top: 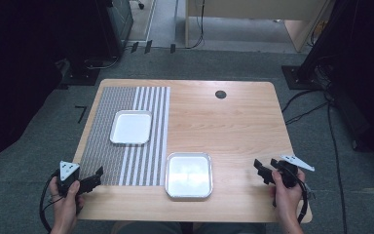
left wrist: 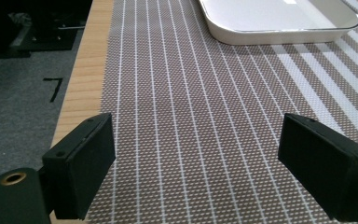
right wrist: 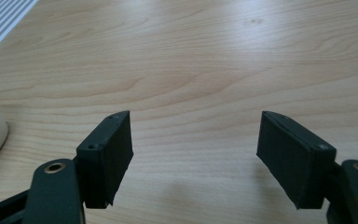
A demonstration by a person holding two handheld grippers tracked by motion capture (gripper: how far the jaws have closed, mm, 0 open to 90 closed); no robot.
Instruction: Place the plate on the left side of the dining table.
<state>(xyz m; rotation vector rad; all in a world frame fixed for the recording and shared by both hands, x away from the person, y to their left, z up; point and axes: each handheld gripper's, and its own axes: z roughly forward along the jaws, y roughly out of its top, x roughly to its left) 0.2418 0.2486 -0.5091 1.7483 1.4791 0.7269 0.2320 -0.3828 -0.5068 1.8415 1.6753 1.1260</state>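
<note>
- Pale wooden table (top: 233,126) stands on grey carpet (top: 34,131).
- Left gripper (top: 93,179), jaws wide, hovers over the brown striped woven mat (left wrist: 191,121); white tray (left wrist: 279,21) ahead.
- Right gripper (top: 263,171), jaws wide, over bare wood; silver tray (top: 189,175) beside.

Two white trays are sitting on the bench (top: 233,126): one tray (top: 131,127) is lying on the striped placemat (top: 108,146), and the other tray (top: 189,175) is lying just beside the placemat's near right corner, on bare wood. One placemat is covering the bench's left part. One dark round cap (top: 220,94) is showing far from the placemat, towards the bench's far edge. Two grippers are hovering, the left gripper (top: 96,176) at the placemat's near left corner and the right gripper (top: 261,171) well to its right.
</note>
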